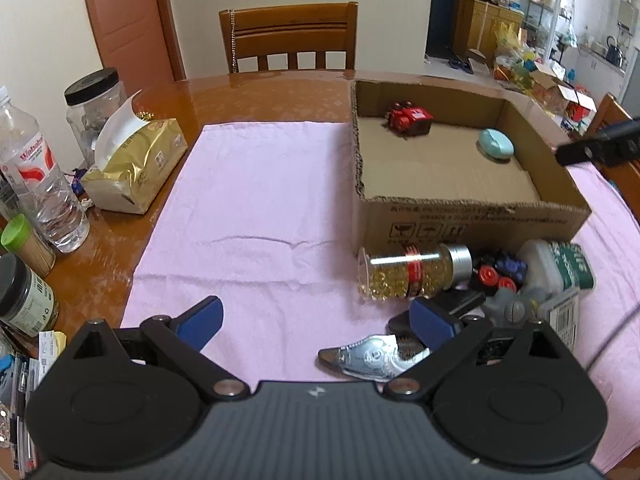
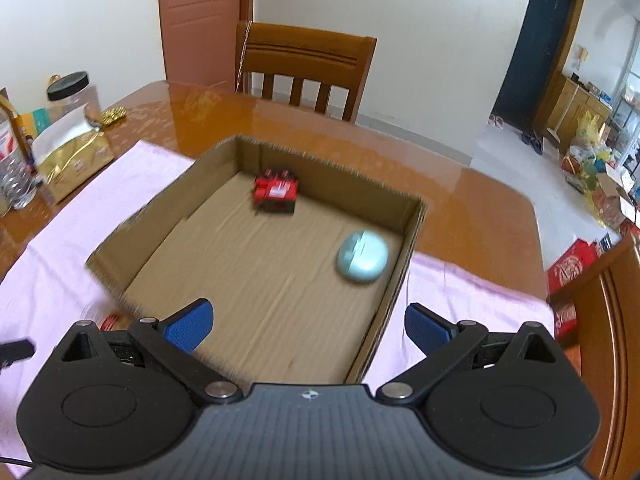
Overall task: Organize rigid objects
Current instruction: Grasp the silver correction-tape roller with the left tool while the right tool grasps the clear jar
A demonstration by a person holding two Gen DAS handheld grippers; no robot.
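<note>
Left wrist view: the left gripper [image 1: 316, 322] gapes empty near the capsule bottle [image 1: 414, 272], which could roll if nudged. The right gripper [image 2: 307, 326], spread wide and empty above the cardboard box [image 2: 384, 332], looks blurred, so it may clip the wall.

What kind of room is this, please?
Probably a dining room in a home. A glossy wooden table has a wooden dining chair pushed up to it, a tissue pack lies on it, and an open doorway shows a cluttered kitchen-like space.

"Watsons" on water bottle [image 1: 38, 176]
</note>
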